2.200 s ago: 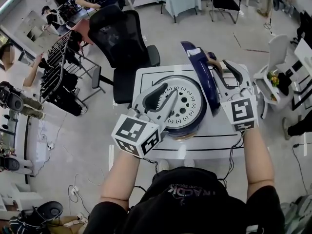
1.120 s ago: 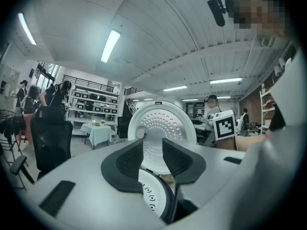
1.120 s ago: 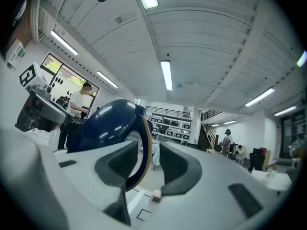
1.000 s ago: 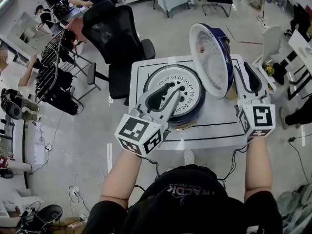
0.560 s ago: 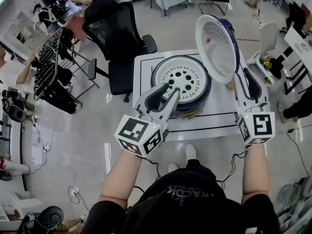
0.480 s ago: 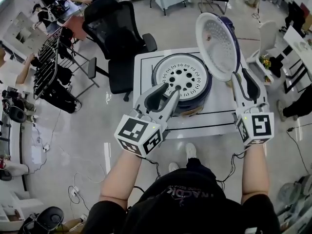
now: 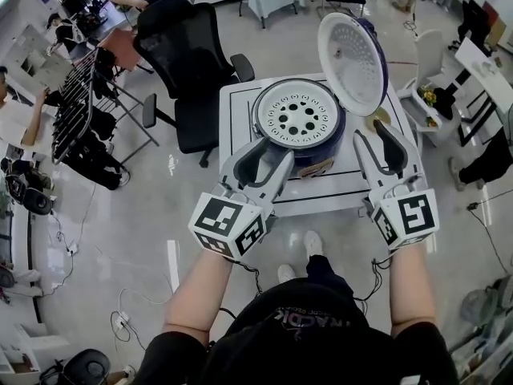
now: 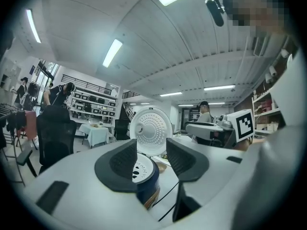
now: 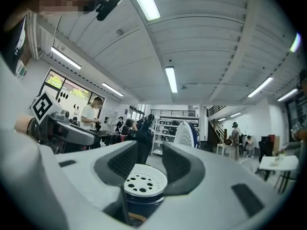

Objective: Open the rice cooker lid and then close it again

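Note:
A dark blue rice cooker stands on the white table, its perforated white inner plate facing up. Its lid stands upright and open at the cooker's far right. My left gripper hovers just short of the cooker's near side, apart from it. My right gripper is off to the cooker's near right, below the lid. Both have just been opening their jaws, with nothing between them. The left gripper view looks past its gripper at the cooker and lid. The right gripper frames the cooker too.
A black office chair stands at the table's far left. To the right sits a white side chair with small items. A clothes rack lines the left, and people work at desks farther back. Cables hang off the table's near edge.
The lid swung up from half raised to fully open and the right gripper left it. Both grippers drew back from the cooker toward the person.

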Motion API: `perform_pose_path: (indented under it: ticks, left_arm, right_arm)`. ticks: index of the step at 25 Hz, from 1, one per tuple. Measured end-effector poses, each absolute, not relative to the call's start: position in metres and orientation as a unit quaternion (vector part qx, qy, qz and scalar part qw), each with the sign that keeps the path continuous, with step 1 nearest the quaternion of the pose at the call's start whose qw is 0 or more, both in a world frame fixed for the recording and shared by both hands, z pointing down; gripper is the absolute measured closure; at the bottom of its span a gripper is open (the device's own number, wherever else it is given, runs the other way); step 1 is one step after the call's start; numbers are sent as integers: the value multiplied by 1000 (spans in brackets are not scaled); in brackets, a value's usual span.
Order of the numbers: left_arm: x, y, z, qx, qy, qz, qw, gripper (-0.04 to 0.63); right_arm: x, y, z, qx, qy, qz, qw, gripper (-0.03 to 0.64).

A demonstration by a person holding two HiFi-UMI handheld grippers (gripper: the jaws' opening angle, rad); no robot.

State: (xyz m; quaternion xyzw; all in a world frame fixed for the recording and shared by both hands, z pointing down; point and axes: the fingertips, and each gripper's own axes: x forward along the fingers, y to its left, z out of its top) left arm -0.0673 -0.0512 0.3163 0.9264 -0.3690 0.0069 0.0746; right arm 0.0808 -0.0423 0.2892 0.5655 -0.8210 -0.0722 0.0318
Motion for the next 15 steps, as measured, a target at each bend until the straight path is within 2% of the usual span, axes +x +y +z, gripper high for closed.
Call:
perform_pose_path:
  ticks: [5, 15]
  left_arm:
    - [-68, -38, 315, 930, -363, 2, 63, 349]
    - [-71, -20, 310, 934, -353, -5, 57, 344]
  right_arm:
    - [64, -21, 286, 555, -829, -72, 23, 420]
    - [66, 2, 281, 568, -820, -65, 15, 412]
